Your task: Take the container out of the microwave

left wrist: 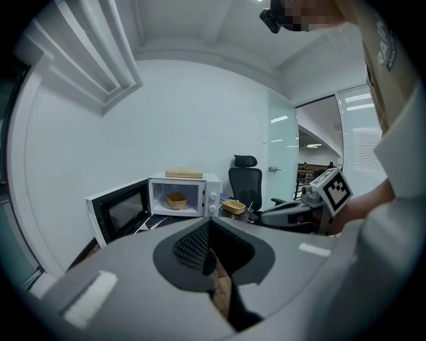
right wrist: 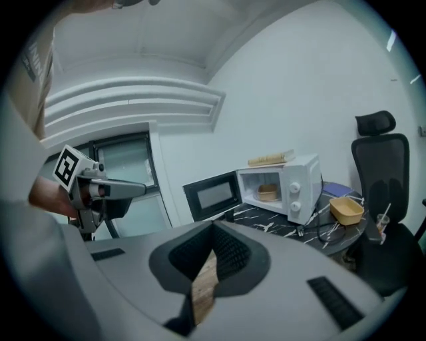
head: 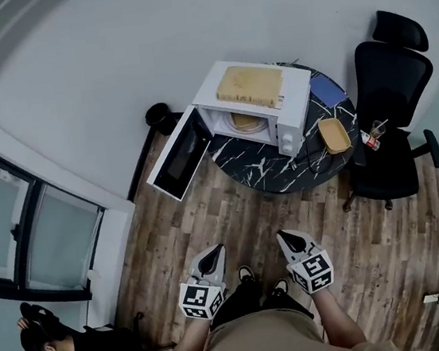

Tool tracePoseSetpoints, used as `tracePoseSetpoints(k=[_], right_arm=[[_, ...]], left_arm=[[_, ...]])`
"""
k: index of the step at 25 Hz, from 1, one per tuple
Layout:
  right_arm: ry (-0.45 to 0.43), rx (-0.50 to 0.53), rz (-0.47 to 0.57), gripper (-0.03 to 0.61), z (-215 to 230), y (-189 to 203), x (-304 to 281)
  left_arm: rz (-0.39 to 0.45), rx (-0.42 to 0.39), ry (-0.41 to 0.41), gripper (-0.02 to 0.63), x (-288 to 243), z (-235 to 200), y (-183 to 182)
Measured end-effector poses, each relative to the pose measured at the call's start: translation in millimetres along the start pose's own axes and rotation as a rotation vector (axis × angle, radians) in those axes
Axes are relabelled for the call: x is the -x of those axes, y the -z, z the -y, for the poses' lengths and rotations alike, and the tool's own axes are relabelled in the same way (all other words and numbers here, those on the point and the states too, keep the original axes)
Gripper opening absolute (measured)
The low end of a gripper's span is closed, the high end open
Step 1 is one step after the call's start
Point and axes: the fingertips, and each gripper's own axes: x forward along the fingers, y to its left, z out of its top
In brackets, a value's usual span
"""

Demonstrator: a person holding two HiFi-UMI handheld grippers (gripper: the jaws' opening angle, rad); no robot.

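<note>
A white microwave (head: pixel 262 101) stands on a round black marble table (head: pixel 267 168) with its door (head: pixel 175 156) swung open to the left. Inside sits a tan round container (head: pixel 246 121), also seen in the left gripper view (left wrist: pixel 176 200) and the right gripper view (right wrist: pixel 267 192). My left gripper (head: pixel 216 250) and right gripper (head: pixel 286 236) are held side by side low over the wooden floor, well short of the table. Each points toward the microwave. Both are shut with nothing between the jaws, left gripper (left wrist: pixel 210 223), right gripper (right wrist: pixel 213 226).
A tan board (head: pixel 250 85) lies on the microwave's top. A second tan container (head: pixel 334 135) sits on the table right of the microwave. A black office chair (head: pixel 391 108) stands beside the table, with a bottle (head: pixel 369 140) at the table's right edge. A person (head: pixel 44 338) crouches lower left by the window.
</note>
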Motion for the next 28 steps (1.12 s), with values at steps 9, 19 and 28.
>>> tracePoseSetpoints(k=[9,19,28], right_arm=[[0.063,0.011,-0.015,0.008,6.8,-13.5,-40.8],[0.127,0.074,-0.053,0.008,11.2,-50.2,-109.8],[0.146,0.108,-0.126,0.008,-1.9,-51.7,-152.1]], left_arm=[[-0.004,0.048,0.061,0.008,-24.9,-44.9,10.3],[0.049,-0.018,0.119,0.008,-61.3,-117.5,-21.8],[0.051,0.011,0.191,0.008,-92.5,-155.0,-18.5]])
